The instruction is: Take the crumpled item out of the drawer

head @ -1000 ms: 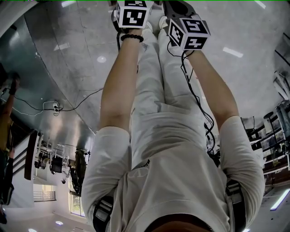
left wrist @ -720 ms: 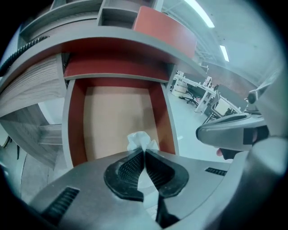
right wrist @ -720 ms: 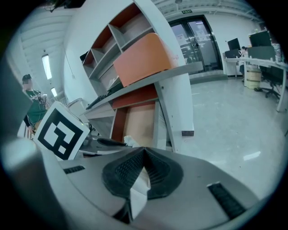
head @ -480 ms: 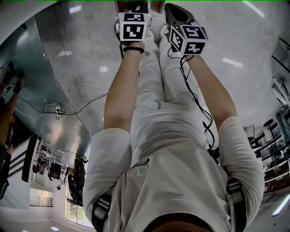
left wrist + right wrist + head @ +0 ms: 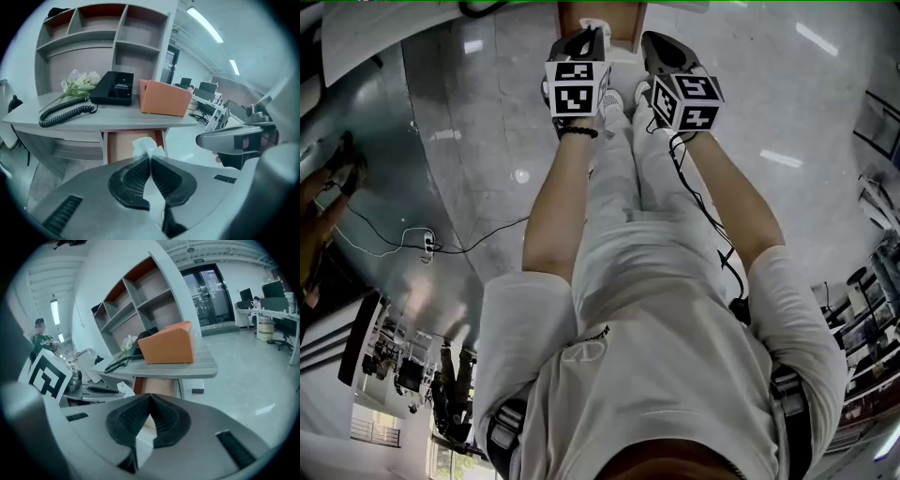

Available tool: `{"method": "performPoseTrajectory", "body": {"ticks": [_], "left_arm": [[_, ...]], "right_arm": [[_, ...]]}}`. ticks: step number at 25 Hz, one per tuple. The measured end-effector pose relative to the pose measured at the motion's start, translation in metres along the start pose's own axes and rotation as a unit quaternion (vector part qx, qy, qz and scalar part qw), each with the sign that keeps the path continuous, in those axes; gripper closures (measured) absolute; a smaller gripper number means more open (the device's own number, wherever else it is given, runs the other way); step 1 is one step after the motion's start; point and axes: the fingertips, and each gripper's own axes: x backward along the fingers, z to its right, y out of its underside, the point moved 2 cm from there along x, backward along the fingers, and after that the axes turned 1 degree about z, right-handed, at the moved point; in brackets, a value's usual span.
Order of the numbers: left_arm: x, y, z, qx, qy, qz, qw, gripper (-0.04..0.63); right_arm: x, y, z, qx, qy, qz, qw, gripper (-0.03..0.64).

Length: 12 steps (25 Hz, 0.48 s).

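Note:
In the left gripper view my left gripper (image 5: 150, 160) is shut on a white crumpled paper (image 5: 147, 145), which sticks out past the tips, held in the air in front of the open drawer (image 5: 123, 146). My right gripper (image 5: 150, 396) has its jaws shut with nothing between them, level with and to the right of the left one. From the right gripper view the crumpled paper (image 5: 123, 389) shows at the left, before the drawer (image 5: 157, 386). In the head view both grippers, left (image 5: 583, 45) and right (image 5: 660, 49), point at the drawer (image 5: 602, 21) near the top edge.
The grey desk (image 5: 65, 122) carries a black telephone (image 5: 112, 88) with a coiled cord, white flowers (image 5: 79, 82) and an orange box (image 5: 164, 97). Open shelves (image 5: 103, 37) rise behind it. Cables (image 5: 412, 234) lie on the glossy floor to the left. Office desks and chairs (image 5: 274, 315) stand far right.
In the head view both grippers sit lower in the frame than before, and the drawer and desk edge have come into sight at the top. The grippers stay side by side.

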Motion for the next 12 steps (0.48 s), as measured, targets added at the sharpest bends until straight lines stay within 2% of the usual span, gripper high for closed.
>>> {"method": "performPoseTrajectory", "body": {"ticks": [12], "left_arm": [[0.07, -0.053, 0.0, 0.002, -0.014, 0.053, 0.9985, 0.586]], "right_arm": [[0.052, -0.06, -0.026, 0.026, -0.005, 0.036, 0.999, 0.615]]}}
